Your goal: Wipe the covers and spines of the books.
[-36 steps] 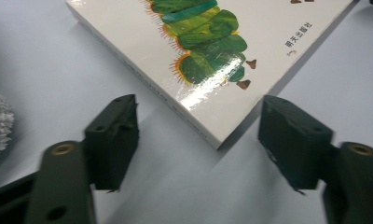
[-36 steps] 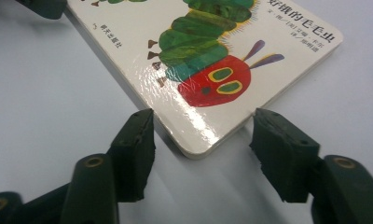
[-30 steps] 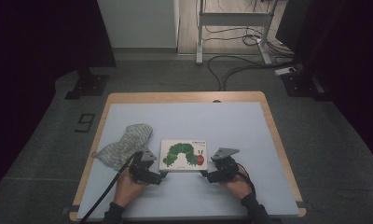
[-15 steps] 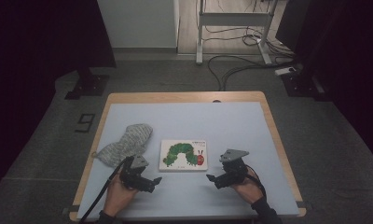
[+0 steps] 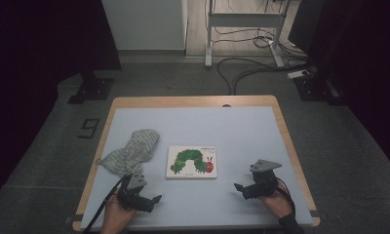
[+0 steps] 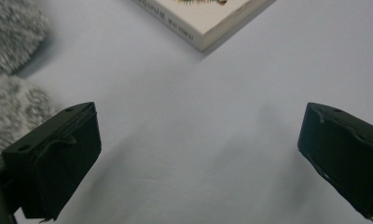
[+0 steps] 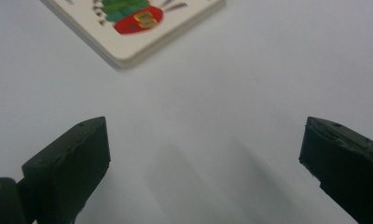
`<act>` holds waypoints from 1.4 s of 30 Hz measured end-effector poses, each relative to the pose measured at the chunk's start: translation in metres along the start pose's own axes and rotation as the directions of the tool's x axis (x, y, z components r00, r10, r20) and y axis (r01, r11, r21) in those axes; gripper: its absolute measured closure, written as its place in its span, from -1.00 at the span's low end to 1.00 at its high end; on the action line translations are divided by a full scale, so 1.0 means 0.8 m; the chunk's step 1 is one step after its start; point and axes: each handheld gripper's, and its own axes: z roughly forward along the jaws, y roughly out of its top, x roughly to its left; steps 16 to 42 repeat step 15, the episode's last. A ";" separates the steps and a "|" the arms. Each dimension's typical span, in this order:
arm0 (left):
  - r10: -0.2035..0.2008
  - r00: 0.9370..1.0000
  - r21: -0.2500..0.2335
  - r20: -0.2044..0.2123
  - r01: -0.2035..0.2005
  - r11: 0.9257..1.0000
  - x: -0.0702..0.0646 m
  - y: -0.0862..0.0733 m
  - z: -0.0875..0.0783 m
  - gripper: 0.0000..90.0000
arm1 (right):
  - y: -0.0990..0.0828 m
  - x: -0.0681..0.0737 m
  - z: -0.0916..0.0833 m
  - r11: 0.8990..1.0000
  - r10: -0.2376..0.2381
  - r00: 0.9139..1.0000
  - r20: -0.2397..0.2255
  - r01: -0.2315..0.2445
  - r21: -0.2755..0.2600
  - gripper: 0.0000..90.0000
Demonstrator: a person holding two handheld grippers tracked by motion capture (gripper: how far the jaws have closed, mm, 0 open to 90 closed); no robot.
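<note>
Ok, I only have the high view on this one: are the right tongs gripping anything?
Observer: No. The right tongs have just been opening and stand wide, with only bare table between them.
Operator: And the left tongs?
Observer: The left tongs are wide open too, with nothing between them.
Operator: What lies ahead of them?
Observer: A corner of the book, with print along its spine.
Operator: Anything else close by?
Observer: The knit, close beside the left-hand jaw in that view.

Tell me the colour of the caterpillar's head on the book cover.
Red head, clearest in the right gripper view.
</note>
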 end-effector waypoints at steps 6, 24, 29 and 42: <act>-0.008 1.000 0.038 -0.004 0.008 0.999 0.001 -0.003 0.008 -1.00 | -0.020 -0.009 0.008 0.999 0.031 0.999 0.017 -0.032 0.032 -0.97; -0.011 1.000 0.047 -0.003 0.011 0.999 0.002 -0.003 0.009 -1.00 | -0.023 -0.008 0.011 0.999 0.016 1.000 0.024 -0.017 0.042 -1.00; -0.011 1.000 0.047 -0.003 0.011 0.999 0.002 -0.003 0.009 -1.00 | -0.023 -0.008 0.011 0.999 0.016 1.000 0.024 -0.017 0.042 -1.00; -0.011 1.000 0.047 -0.003 0.011 0.999 0.002 -0.003 0.009 -1.00 | -0.023 -0.008 0.011 0.999 0.016 1.000 0.024 -0.017 0.042 -1.00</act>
